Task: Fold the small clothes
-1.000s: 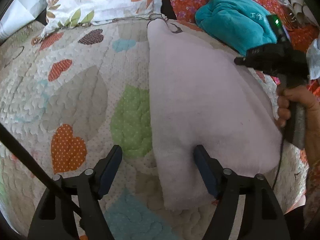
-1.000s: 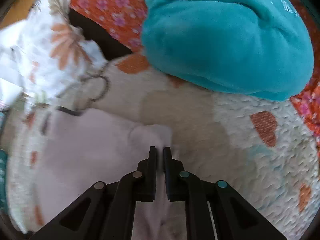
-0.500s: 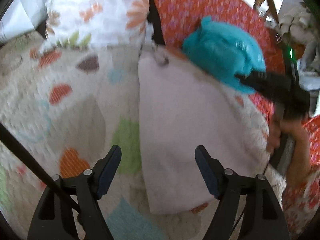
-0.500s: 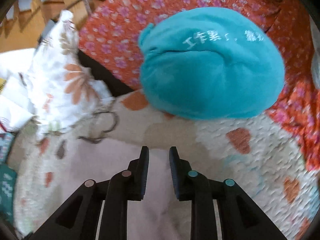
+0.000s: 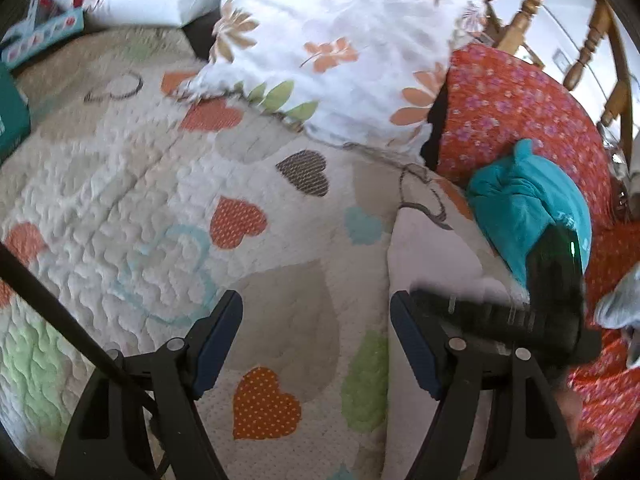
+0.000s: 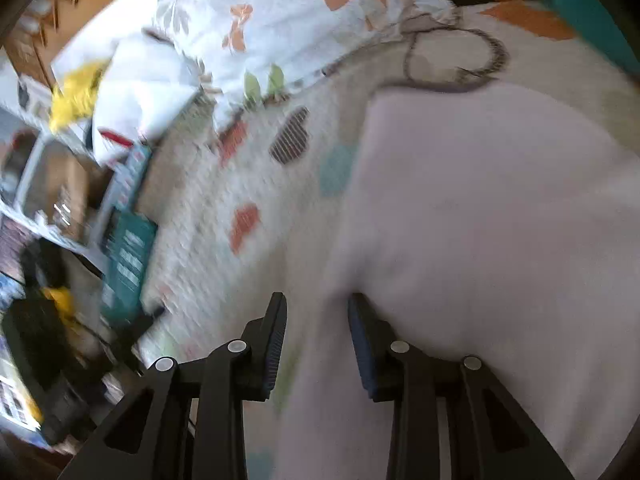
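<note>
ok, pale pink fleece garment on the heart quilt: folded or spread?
Folded, apparently: the pale pink fleece garment lies as one compact slab with straight edges on the heart quilt. Layers aren't visible.

Quilt (image 5: 120, 200): cream, heart-patterned, spread flat.
Floral pillow (image 5: 340, 40): white, at the quilt's far edge.
Teal plush (image 5: 528, 216): beside the orange flowered cushion (image 5: 520, 112).
Wooden chair (image 5: 560, 20): behind.

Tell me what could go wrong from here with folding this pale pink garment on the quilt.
1. The right gripper is opening over the edge of the pink garment; the fresh fold might spring back once let go.
2. Both views are blurred from fast motion, so a finger could drag the cloth and spoil the fold.
3. The teal towel lies close beside the garment and may get bumped.
</note>
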The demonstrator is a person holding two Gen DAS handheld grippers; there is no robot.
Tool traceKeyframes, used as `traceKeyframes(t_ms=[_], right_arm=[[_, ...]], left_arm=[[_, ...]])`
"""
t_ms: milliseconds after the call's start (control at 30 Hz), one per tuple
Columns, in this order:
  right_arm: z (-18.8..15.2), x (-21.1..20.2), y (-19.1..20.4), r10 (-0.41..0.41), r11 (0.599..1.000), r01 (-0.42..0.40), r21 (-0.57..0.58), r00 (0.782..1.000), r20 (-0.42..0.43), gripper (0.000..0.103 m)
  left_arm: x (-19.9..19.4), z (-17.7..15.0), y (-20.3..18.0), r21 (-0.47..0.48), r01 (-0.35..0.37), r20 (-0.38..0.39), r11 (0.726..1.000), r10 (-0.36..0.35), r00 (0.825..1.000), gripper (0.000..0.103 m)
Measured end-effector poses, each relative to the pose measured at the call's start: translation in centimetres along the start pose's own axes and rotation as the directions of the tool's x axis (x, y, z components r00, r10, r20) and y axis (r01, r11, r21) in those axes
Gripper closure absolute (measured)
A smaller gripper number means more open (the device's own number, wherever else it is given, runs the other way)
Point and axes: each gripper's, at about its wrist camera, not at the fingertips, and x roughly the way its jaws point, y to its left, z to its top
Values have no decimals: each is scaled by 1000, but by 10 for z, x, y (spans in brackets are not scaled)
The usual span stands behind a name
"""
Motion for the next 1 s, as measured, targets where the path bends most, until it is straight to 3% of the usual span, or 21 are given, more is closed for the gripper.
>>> traceKeyframes(t_ms=[67, 233, 300, 500, 700, 800, 900, 1000], right_arm=[[22, 4, -1, 13, 1000, -14, 20, 1000, 20, 68], [73, 45, -7, -155, 987, 155, 40, 988, -11, 67], [82, 52, -7, -169, 985, 169, 40, 986, 5, 67], [86, 15, 26, -208, 975, 215, -49, 970, 123, 63], [45, -65, 33, -238, 963, 259, -72, 947, 217, 55], [12, -106, 17, -279, 956, 292, -15, 927, 251, 53], [-28, -150, -11, -349, 937, 341, 80, 889, 296, 47], [-62, -175, -44, -355, 931, 305, 199, 883, 306, 43]], left_arm=[[4, 1, 1, -3, -2, -13, 1000, 2, 1000, 28], [10, -2, -1, -1, -3, -38, 1000, 3, 999, 28], [11, -3, -1, -1, -9, -41, 1000, 9, 999, 28], [16, -5, 1, -8, -20, -58, 1000, 19, 998, 28], [20, -9, -4, 21, -27, -77, 999, 29, 997, 28], [22, -13, -8, 33, -21, -98, 999, 24, 995, 28], [24, -15, -9, 27, -3, -120, 1000, 6, 993, 28], [27, -20, -14, 35, 18, -140, 999, -13, 990, 27]])
